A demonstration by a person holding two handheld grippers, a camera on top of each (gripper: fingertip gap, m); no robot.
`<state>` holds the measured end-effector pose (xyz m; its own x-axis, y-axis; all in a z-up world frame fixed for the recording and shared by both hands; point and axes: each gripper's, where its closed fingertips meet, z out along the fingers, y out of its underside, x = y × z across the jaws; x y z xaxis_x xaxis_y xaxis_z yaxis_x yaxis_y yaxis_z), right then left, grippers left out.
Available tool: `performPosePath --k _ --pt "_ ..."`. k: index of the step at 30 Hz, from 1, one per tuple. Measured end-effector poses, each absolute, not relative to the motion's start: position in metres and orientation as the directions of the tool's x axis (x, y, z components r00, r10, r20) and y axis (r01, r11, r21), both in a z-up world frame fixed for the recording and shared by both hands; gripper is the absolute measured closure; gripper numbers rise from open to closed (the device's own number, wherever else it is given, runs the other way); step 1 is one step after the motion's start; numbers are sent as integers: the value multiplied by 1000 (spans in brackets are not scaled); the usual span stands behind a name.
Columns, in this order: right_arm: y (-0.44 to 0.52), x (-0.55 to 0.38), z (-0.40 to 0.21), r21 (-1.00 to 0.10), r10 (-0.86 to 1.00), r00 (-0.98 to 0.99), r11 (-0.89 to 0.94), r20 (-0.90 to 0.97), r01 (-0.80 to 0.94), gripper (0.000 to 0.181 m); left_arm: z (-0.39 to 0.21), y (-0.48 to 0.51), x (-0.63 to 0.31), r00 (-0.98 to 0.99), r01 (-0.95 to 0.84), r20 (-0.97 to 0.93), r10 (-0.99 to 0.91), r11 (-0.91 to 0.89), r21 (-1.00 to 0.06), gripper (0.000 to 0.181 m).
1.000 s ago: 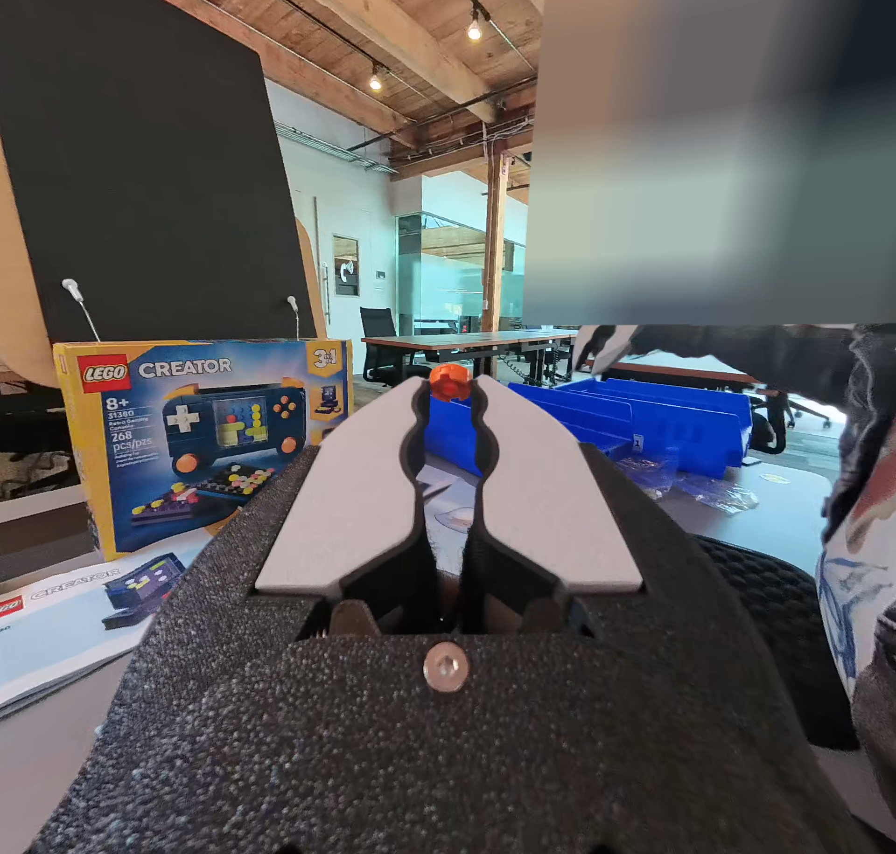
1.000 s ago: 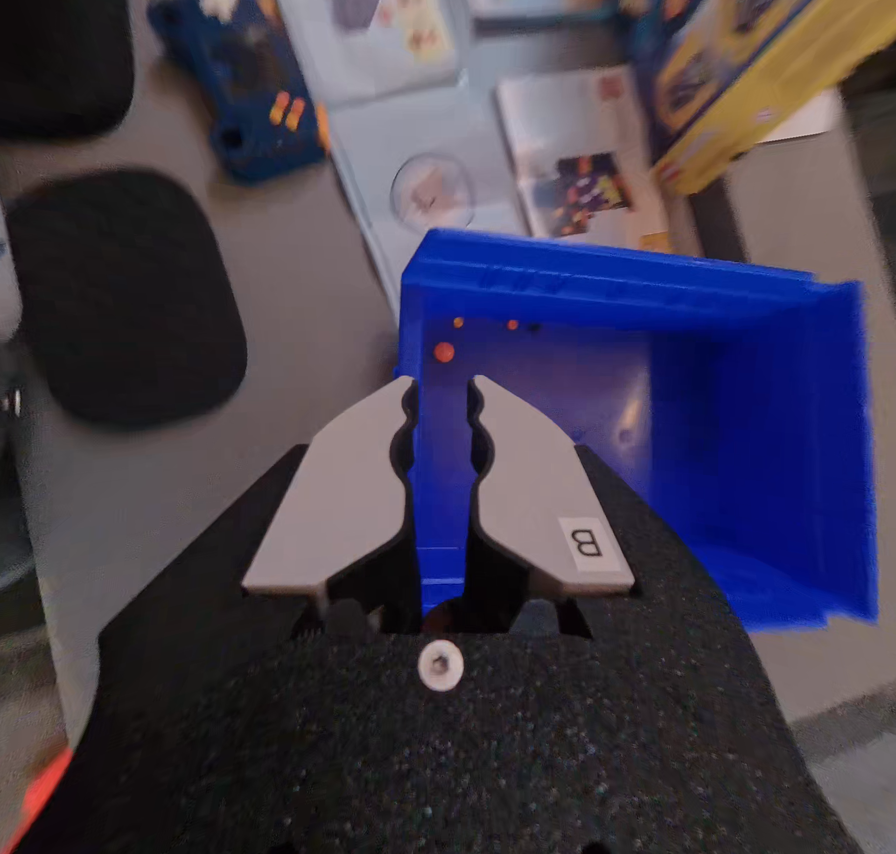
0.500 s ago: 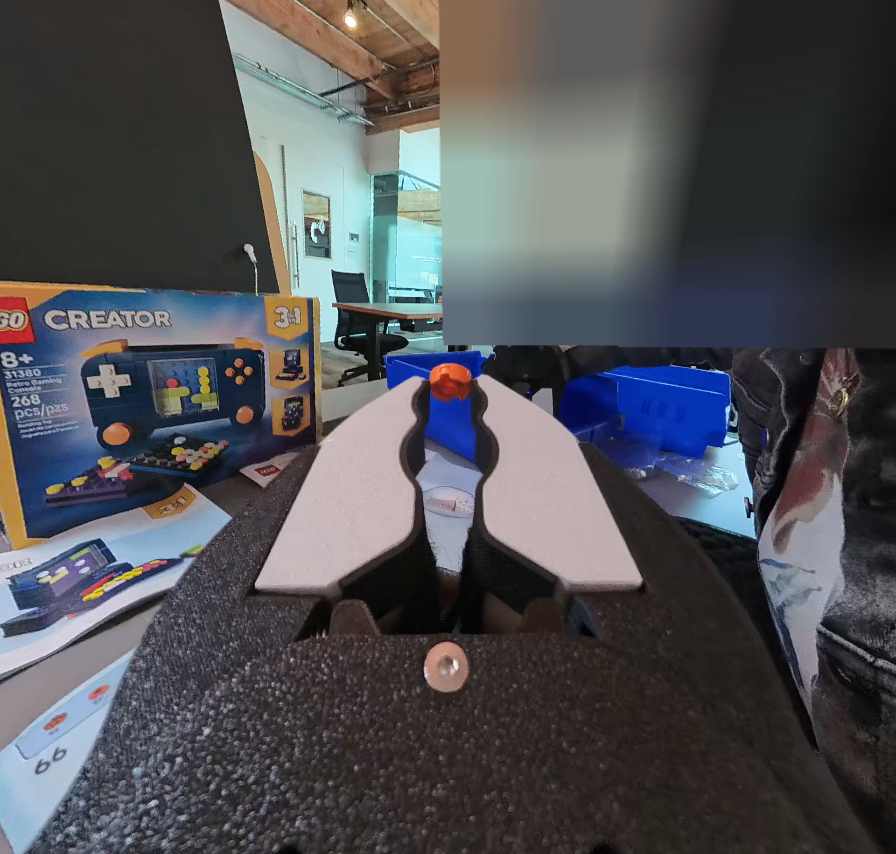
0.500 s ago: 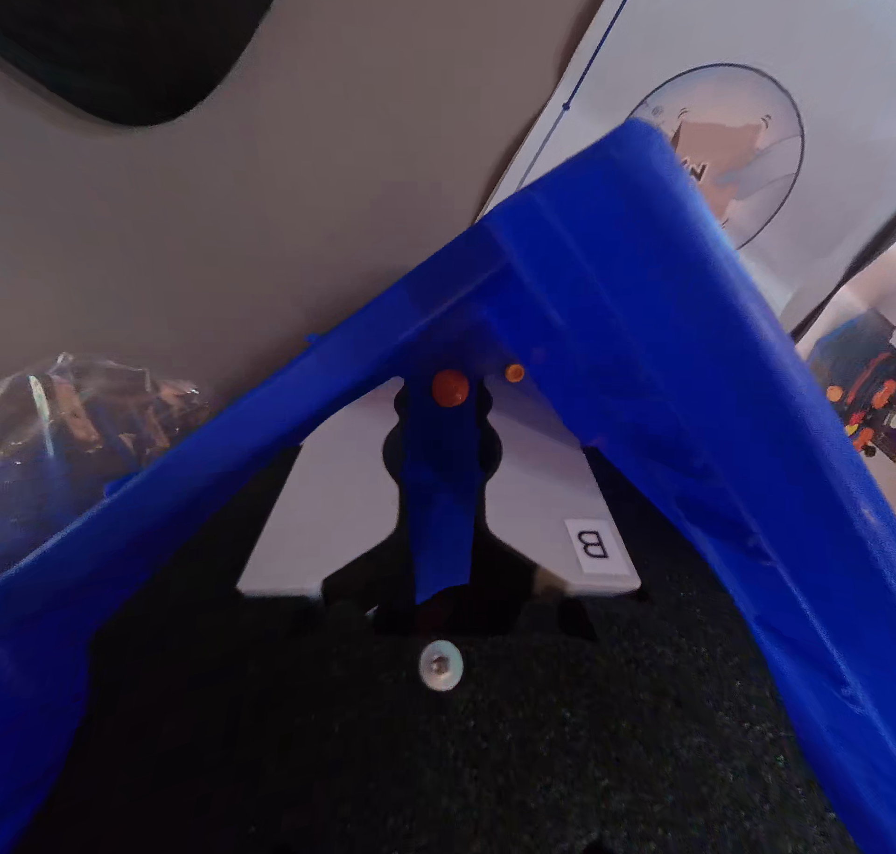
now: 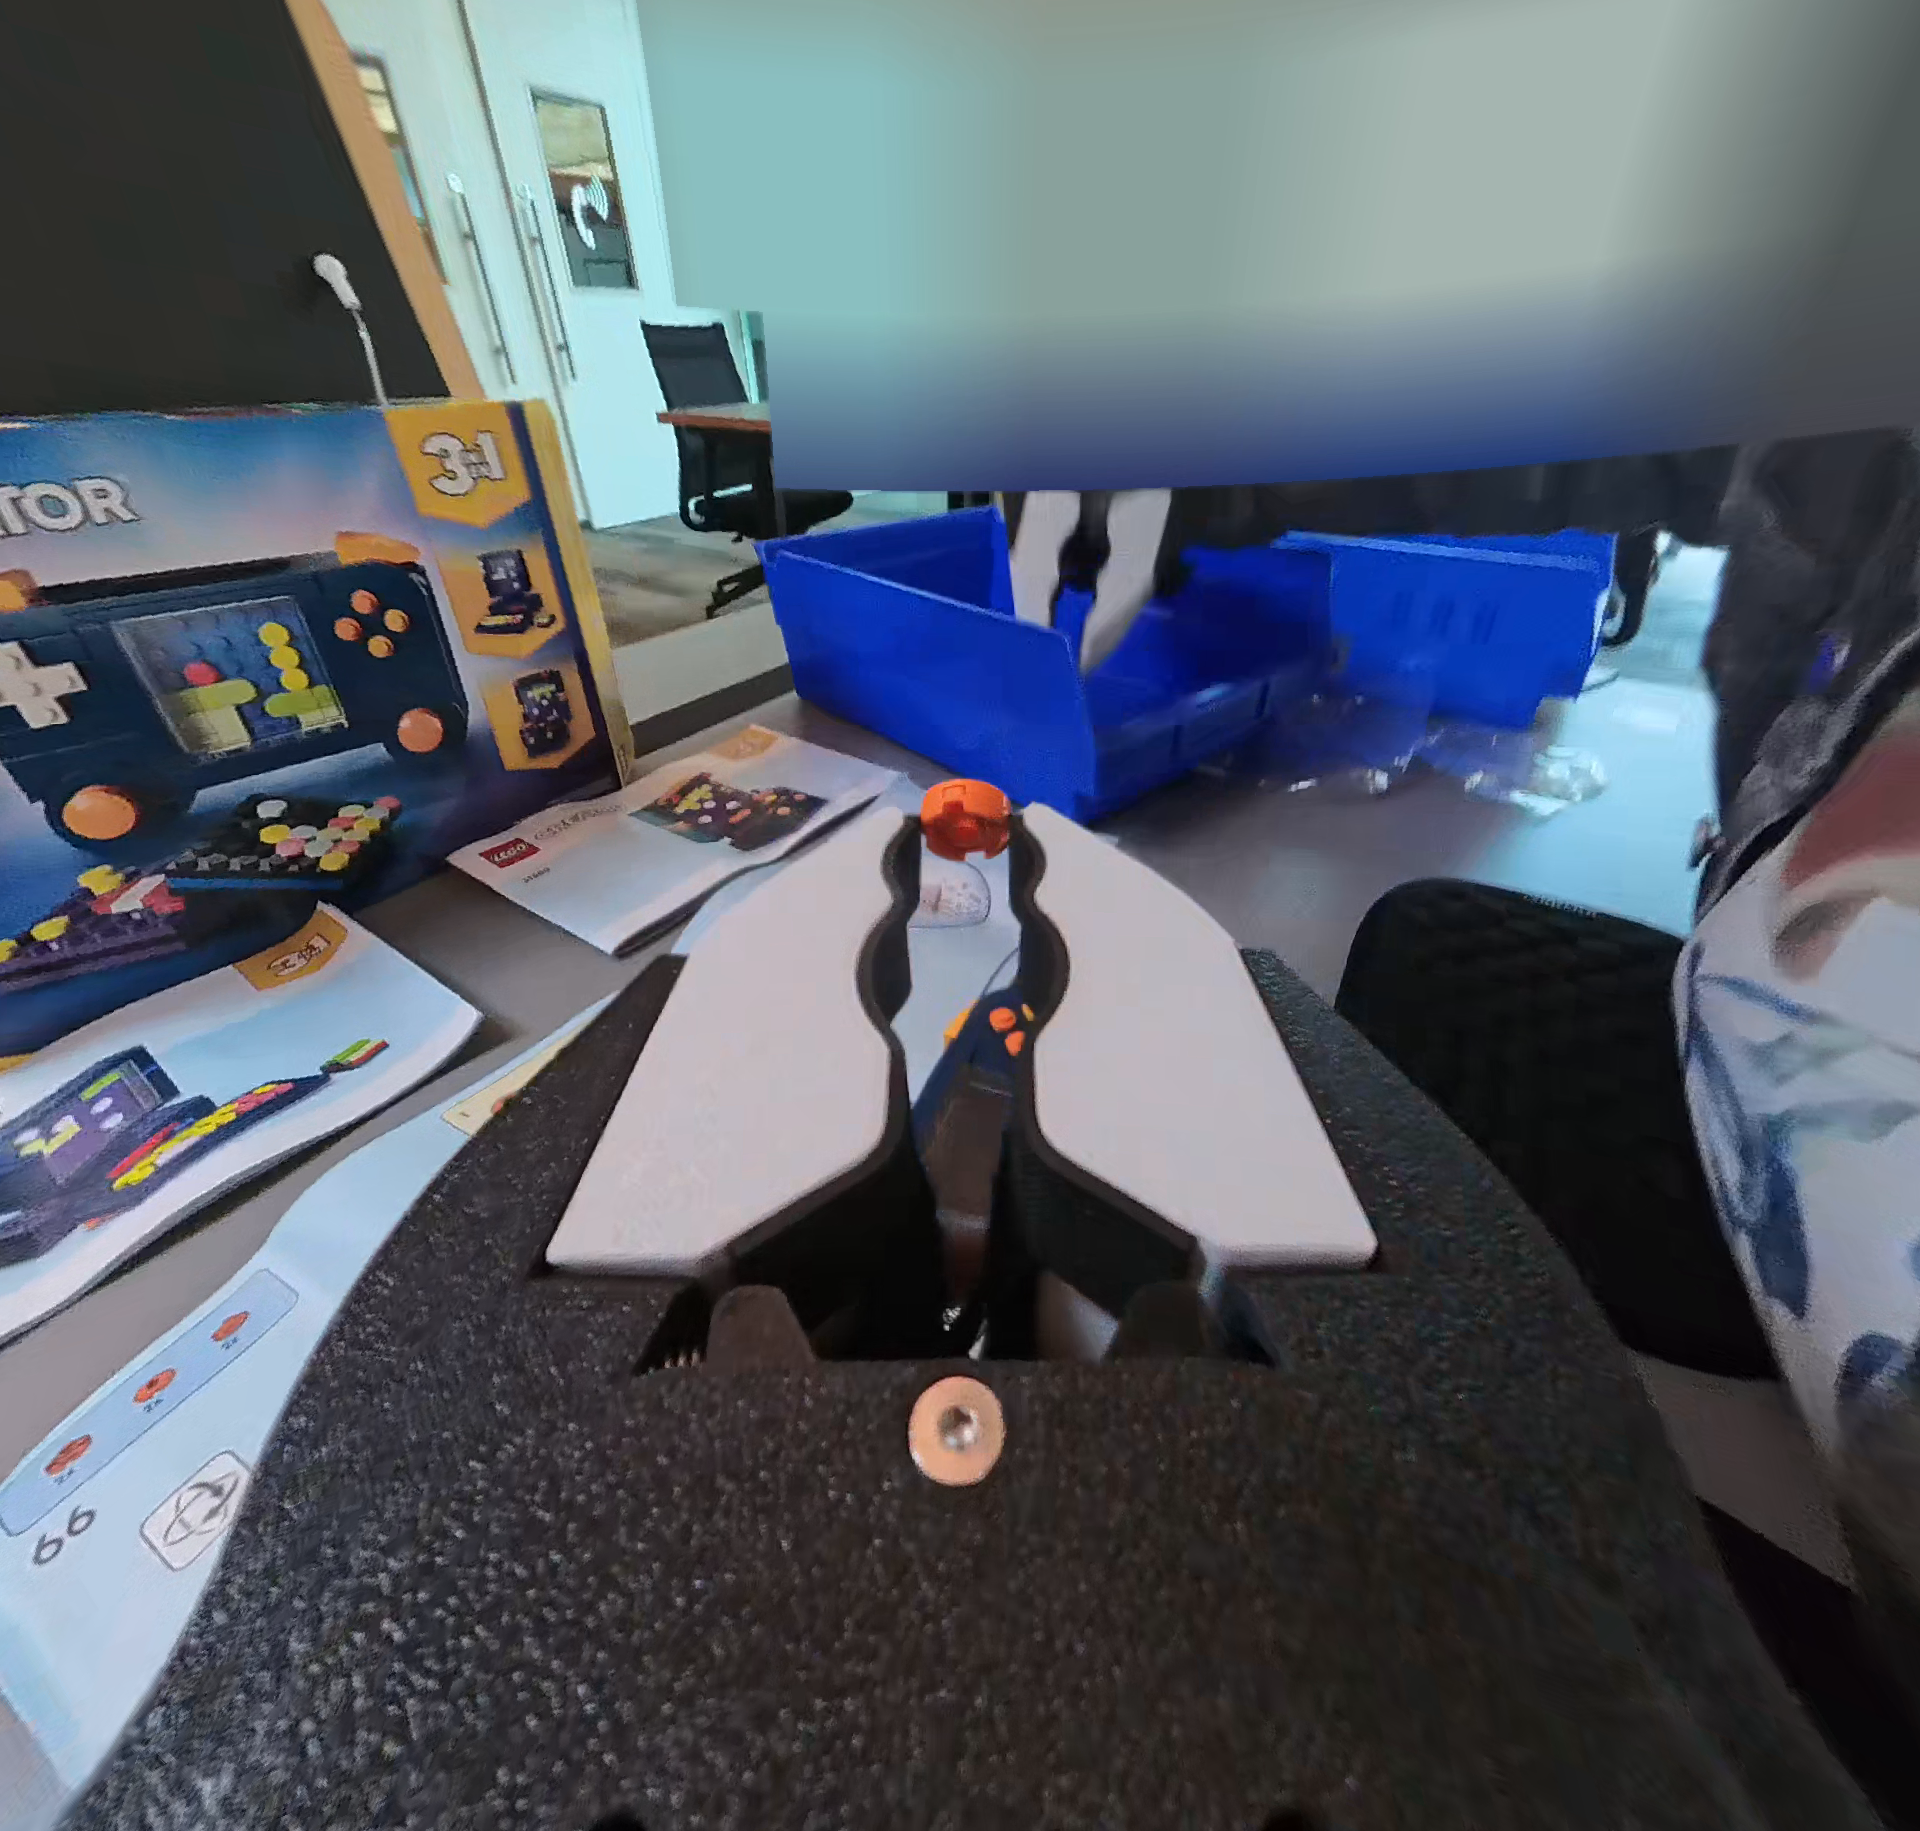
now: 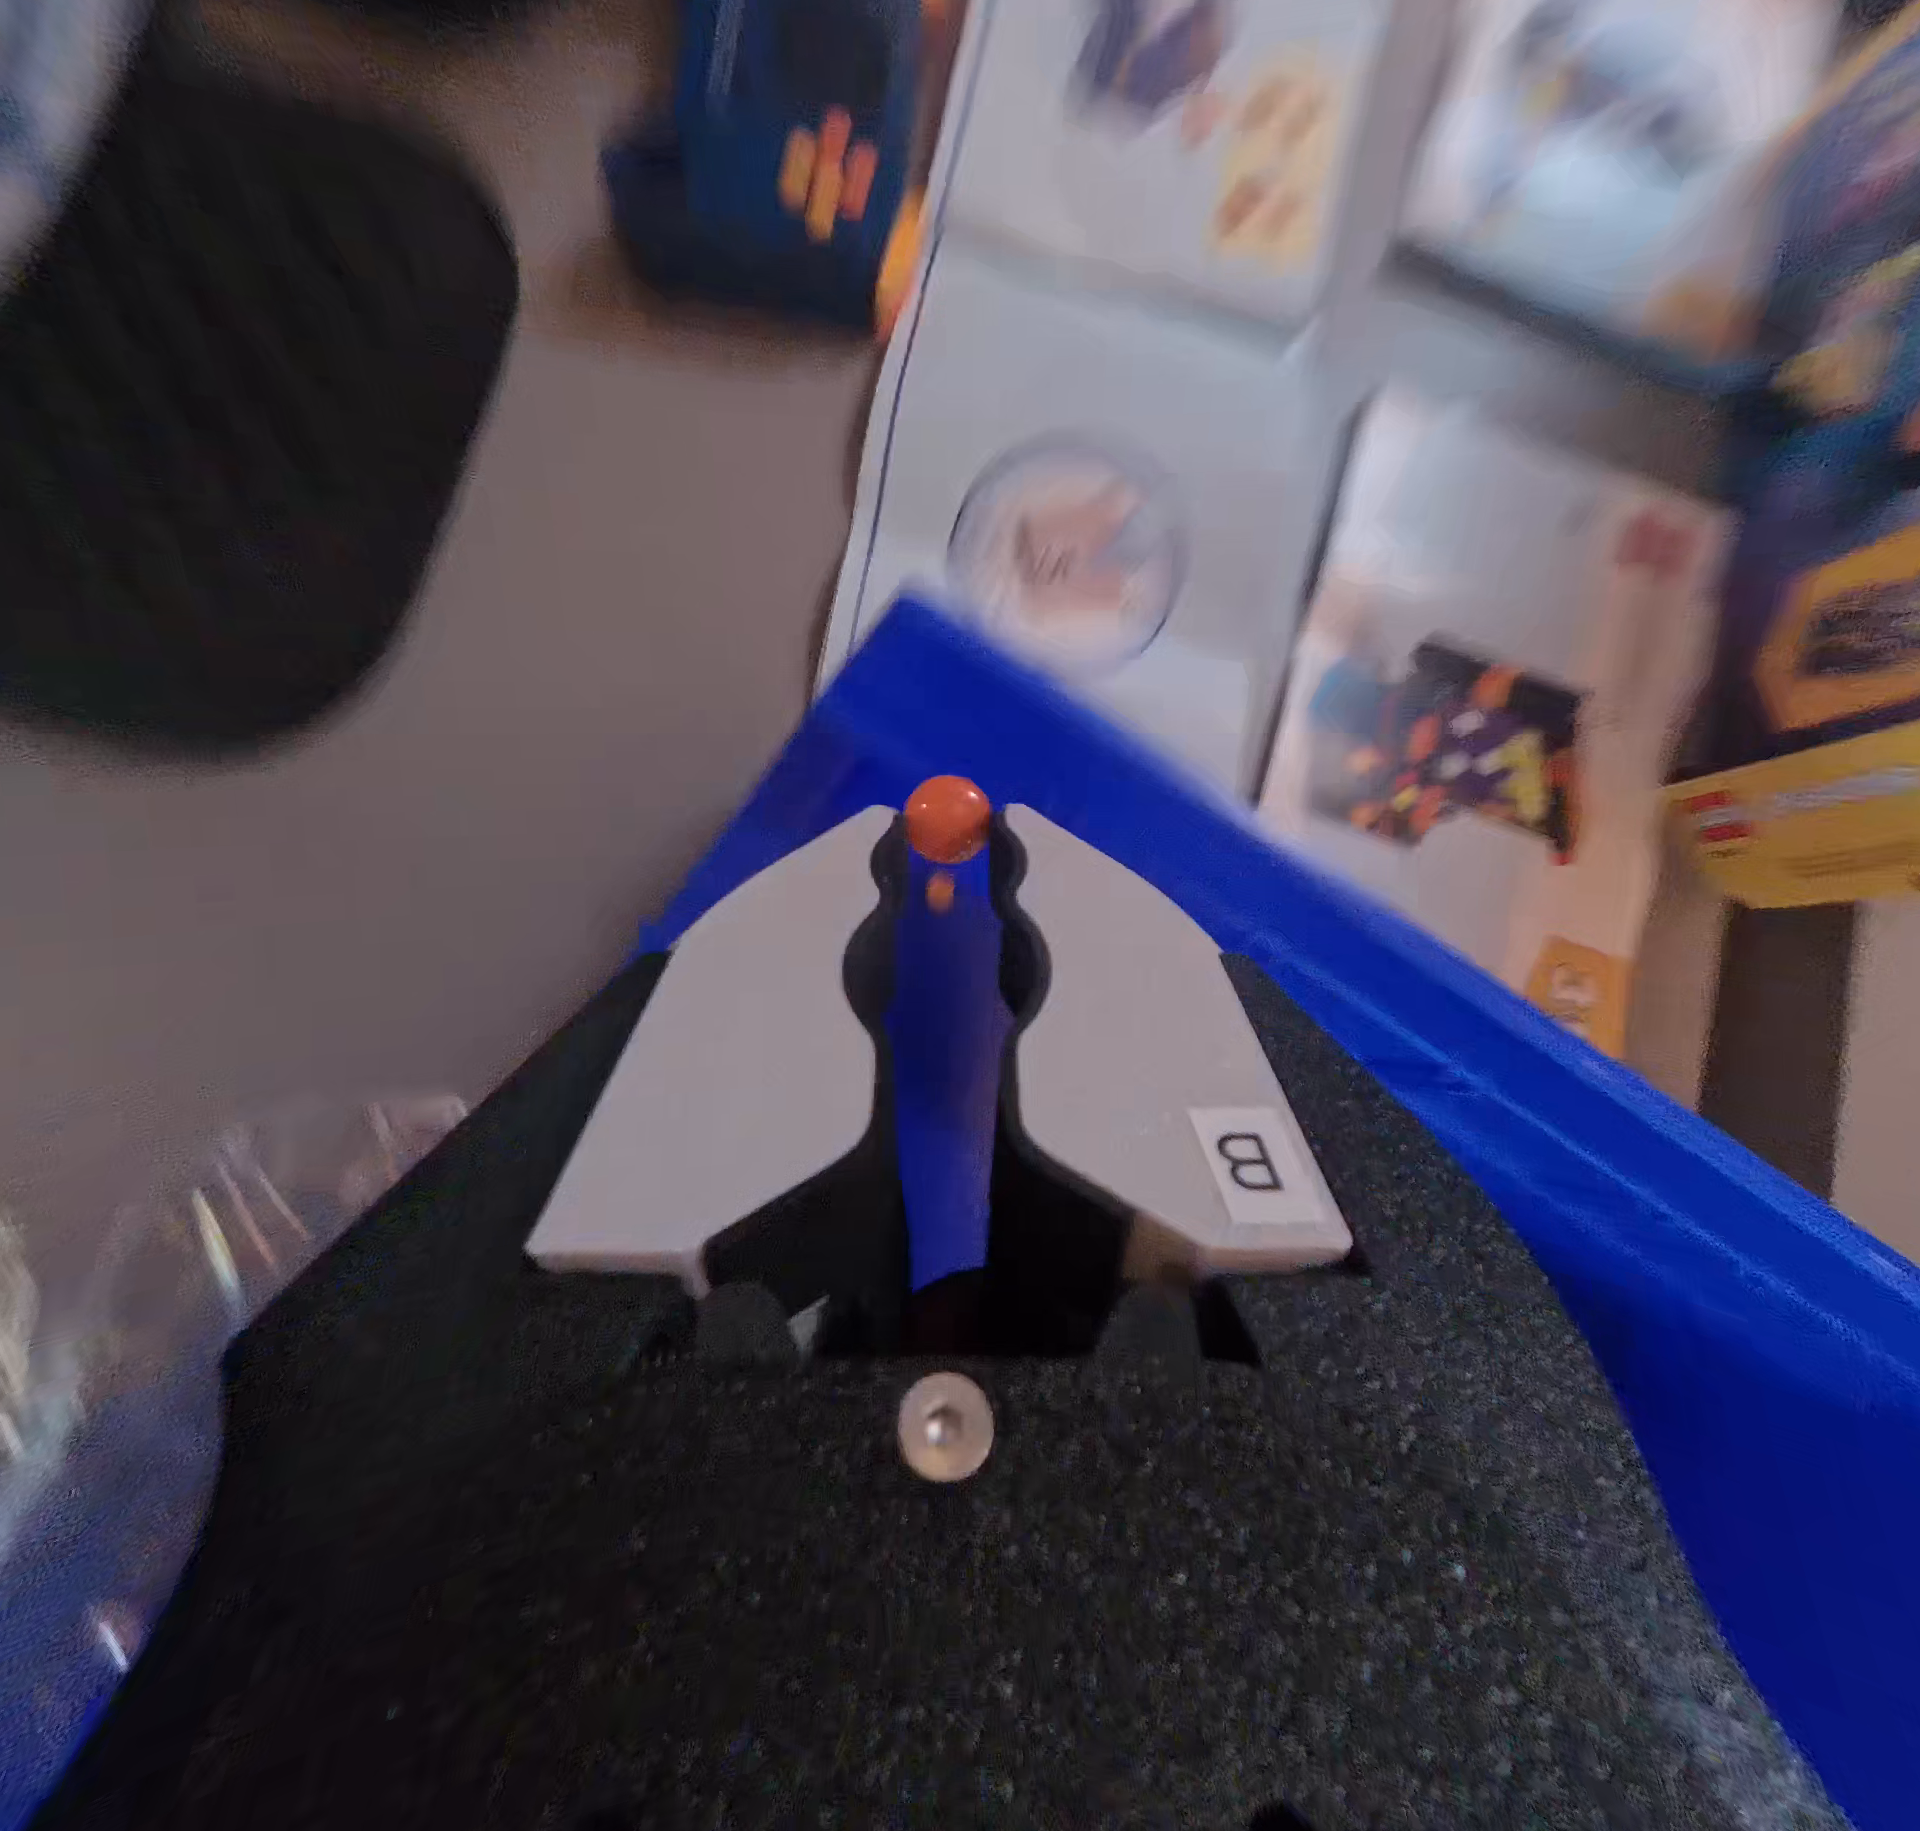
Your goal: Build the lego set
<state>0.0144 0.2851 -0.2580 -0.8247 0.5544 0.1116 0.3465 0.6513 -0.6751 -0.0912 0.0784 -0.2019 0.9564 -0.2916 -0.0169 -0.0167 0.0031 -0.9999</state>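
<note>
My left gripper (image 5: 964, 836) is shut on a small orange round piece (image 5: 964, 813) at its tips and holds it above the table. Below, between the fingers, part of the dark blue console build (image 5: 982, 1043) shows. My right gripper (image 6: 948, 836) is inside a blue bin (image 6: 1351, 908) and is shut on another orange round piece (image 6: 945, 813). A smaller orange piece (image 6: 940, 891) lies on the bin floor. The left wrist view shows the right gripper's pale fingers (image 5: 1117, 576) in that bin (image 5: 914, 659). The right wrist view shows the console build (image 6: 790, 119), blurred.
The set's box (image 5: 260, 638) stands at the left with instruction booklets (image 5: 665, 836) spread before it. A second blue bin (image 5: 1455, 628) and clear plastic bags (image 5: 1475, 763) lie behind. A black pad (image 5: 1538, 1054) lies right; a person's patterned sleeve (image 5: 1797, 1106) is at the edge. Across from one pair of fingers to the other is roughly 25 cm.
My left gripper has tilted down toward the table, still holding its orange piece. My right gripper went into the blue bin, closed on an orange piece, and has risen toward the rim.
</note>
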Motion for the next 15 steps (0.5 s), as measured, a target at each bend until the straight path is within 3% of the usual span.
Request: performPosePath --k 2,4,9,12,15 --pt "265 7 -208 -852 678 -732 417 59 317 167 -204 81 -78 948 -55 -53 -313 4 -999 166" --pt "235 7 -166 -957 730 -680 147 -64 248 167 -204 82 -65 941 -73 -75 -330 17 -997 166" --pt "155 9 -145 -939 688 -642 -289 -339 186 168 -194 70 -29 906 -38 -74 -416 96 -995 166" --pt "101 7 -164 -913 632 -668 -354 -393 203 167 -195 56 -18 897 -71 -114 -427 116 -991 166" --pt "55 8 -178 -958 651 -707 -244 -277 150 168 -196 38 -8 877 -48 -101 -469 123 -991 166"
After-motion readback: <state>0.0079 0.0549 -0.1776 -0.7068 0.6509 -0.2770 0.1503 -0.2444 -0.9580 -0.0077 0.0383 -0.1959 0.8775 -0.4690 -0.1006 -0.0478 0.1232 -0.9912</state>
